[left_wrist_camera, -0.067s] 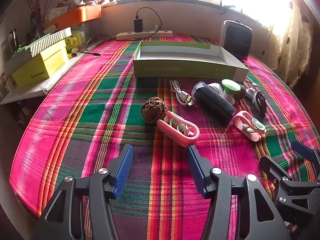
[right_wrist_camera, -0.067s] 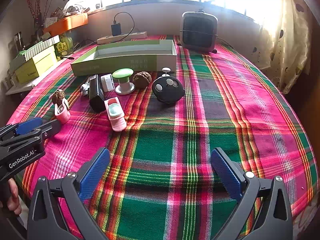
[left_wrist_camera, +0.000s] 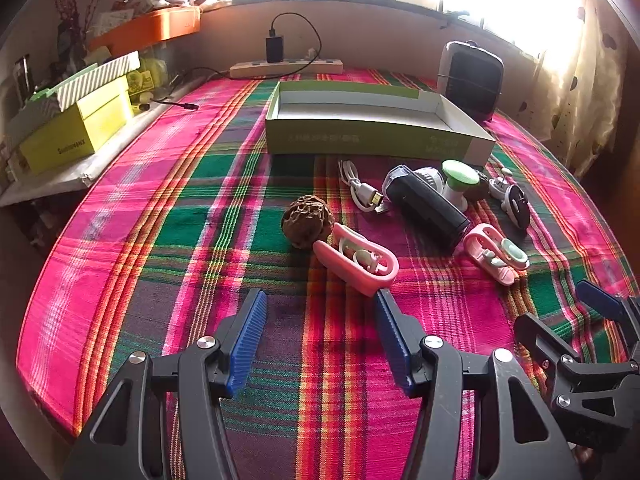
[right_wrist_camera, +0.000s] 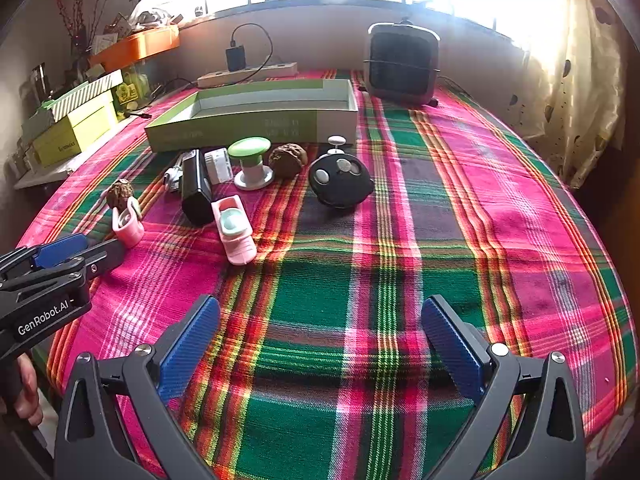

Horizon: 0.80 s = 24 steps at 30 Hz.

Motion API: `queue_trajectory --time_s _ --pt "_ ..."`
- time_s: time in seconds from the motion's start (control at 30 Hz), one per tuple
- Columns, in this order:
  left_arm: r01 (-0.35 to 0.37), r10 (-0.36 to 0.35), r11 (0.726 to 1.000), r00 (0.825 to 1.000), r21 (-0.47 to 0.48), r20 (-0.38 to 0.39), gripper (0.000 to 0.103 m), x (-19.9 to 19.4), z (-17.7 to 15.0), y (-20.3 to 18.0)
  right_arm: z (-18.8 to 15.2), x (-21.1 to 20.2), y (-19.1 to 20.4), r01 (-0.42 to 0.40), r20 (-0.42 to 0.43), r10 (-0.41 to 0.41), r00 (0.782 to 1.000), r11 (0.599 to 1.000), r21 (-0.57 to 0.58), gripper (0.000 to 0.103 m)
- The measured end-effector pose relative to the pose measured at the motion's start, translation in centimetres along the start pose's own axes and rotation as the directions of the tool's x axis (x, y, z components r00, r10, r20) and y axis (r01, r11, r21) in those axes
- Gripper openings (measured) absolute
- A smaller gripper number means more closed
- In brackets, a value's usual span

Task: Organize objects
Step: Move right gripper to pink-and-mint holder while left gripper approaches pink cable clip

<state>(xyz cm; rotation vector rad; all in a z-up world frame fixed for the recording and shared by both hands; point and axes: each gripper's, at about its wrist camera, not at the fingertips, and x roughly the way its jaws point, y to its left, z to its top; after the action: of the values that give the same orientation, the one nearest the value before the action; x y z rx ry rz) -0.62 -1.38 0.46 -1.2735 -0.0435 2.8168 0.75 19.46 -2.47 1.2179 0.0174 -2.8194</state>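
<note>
Fingers of the left gripper (left_wrist_camera: pixel 320 312) stand spread with nothing between them; just beyond its right fingertip lies a pink clip (left_wrist_camera: pixel 356 262), touching a brown walnut (left_wrist_camera: pixel 306 221). The right gripper (right_wrist_camera: pixel 318 320), likewise spread, sees "GenRobot.AI" on its neighbour. Farthest ahead, the green box (left_wrist_camera: pixel 372 142) looks bare inside.

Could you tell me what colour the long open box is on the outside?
Light green box, white inside; right wrist view shows it best.

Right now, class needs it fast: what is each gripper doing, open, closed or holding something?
Left gripper: open, holding nothing, just short of the pink case.
Right gripper: open, holding nothing, over bare cloth.
</note>
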Motion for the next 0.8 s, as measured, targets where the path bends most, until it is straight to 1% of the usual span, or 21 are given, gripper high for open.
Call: queue_trajectory --time_s 0.1,0.17,0.23,0.3,0.5,0.6,0.8 --pt "0.043 -0.043 0.999 0.999 -0.004 -0.013 0.054 -0.1 0.2 0.0 0.6 0.2 0.0 -0.046 -0.012 0.046 0.999 0.999 -0.01 0.099" --pt "0.095 -0.096 0.995 0.995 -0.018 -0.022 0.054 -0.1 0.3 0.1 0.9 0.5 0.3 -0.047 -0.018 0.046 0.999 0.998 -0.03 0.095" --pt "0.139 -0.14 0.99 0.99 -0.029 -0.032 0.054 -0.2 0.5 0.0 1.3 1.0 0.4 -0.035 -0.026 0.034 0.999 0.998 -0.048 0.093" --pt "0.175 -0.177 0.984 0.983 -0.04 -0.042 0.054 -0.1 0.6 -0.1 1.6 1.2 0.4 -0.045 -0.028 0.043 0.999 0.997 -0.058 0.092" --pt "0.191 -0.196 0.978 0.979 -0.081 -0.056 0.054 0.5 1.6 -0.4 2.6 1.9 1.4 -0.088 -0.046 0.082 0.996 0.987 -0.138 0.091" --pt "0.179 -0.187 0.978 0.98 -0.104 -0.069 0.054 1.0 2.3 -0.4 3.0 2.4 1.6 -0.09 -0.056 0.082 0.995 0.983 -0.162 0.09" --pt "0.159 -0.168 0.981 0.983 -0.111 -0.077 0.054 1.7 3.1 -0.6 3.7 3.2 1.8 -0.11 -0.074 0.099 0.992 0.979 -0.173 0.09"
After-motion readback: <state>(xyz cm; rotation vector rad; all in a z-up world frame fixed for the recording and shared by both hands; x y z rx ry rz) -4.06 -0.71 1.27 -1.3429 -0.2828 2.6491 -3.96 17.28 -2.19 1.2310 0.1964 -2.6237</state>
